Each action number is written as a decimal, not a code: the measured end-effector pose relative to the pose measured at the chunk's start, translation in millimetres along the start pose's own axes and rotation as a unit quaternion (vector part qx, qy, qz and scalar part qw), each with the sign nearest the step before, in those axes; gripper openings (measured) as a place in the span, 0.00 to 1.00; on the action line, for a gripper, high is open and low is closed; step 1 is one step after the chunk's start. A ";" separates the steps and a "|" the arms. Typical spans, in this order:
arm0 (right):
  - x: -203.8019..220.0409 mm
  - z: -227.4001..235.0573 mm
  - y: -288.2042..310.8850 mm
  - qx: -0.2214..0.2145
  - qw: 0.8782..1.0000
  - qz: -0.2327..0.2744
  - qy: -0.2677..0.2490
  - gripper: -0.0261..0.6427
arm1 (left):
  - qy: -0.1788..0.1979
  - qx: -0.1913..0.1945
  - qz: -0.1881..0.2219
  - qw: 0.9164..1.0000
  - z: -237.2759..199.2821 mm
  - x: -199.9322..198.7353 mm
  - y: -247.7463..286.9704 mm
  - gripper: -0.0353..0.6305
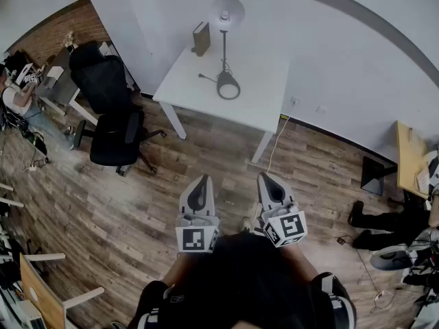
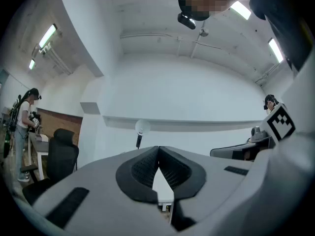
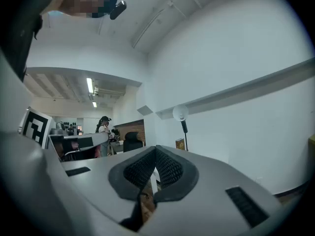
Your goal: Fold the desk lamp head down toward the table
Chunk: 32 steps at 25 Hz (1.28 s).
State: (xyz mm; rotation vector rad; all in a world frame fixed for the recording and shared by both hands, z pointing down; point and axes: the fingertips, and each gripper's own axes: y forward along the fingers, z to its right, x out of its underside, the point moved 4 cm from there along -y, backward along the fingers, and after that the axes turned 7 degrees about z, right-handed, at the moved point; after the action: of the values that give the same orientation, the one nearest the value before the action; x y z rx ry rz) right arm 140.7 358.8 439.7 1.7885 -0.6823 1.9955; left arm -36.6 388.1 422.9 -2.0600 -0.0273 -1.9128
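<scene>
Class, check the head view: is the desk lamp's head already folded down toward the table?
No, the lamp head sits at the top of its upright stem, well above the white table.

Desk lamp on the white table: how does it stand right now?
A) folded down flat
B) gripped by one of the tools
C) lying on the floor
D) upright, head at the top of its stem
D: the desk lamp stands upright on the white table, round head atop its stem, with the left tool and right tool far off over the floor.
</scene>
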 end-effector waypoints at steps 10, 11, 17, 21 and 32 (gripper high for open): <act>0.5 -1.1 3.7 -0.004 1.000 0.001 -0.003 0.06 | 0.002 0.001 0.004 1.000 -1.0 1.0 2.1 0.09; 0.7 -1.5 4.8 -0.005 1.000 0.001 -0.003 0.06 | 0.003 0.001 0.003 1.000 -1.9 1.6 2.2 0.09; -2.8 -2.5 8.0 -0.004 1.000 0.009 0.000 0.06 | -0.002 -0.005 0.000 1.000 -5.3 0.7 2.5 0.09; -6.1 -7.1 8.9 -0.001 1.000 0.013 -0.006 0.06 | -0.002 -0.005 -0.006 1.000 -10.7 1.8 -0.8 0.09; -1.7 -31.8 10.7 0.019 1.000 0.009 -0.007 0.06 | -0.029 0.012 -0.002 1.000 -35.9 -1.2 -18.3 0.10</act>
State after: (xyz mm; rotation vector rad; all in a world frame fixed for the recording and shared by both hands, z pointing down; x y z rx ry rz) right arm 109.0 368.7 434.5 1.8262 -0.6714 2.0209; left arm -75.7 396.7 427.5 -2.1009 -0.0685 -1.8457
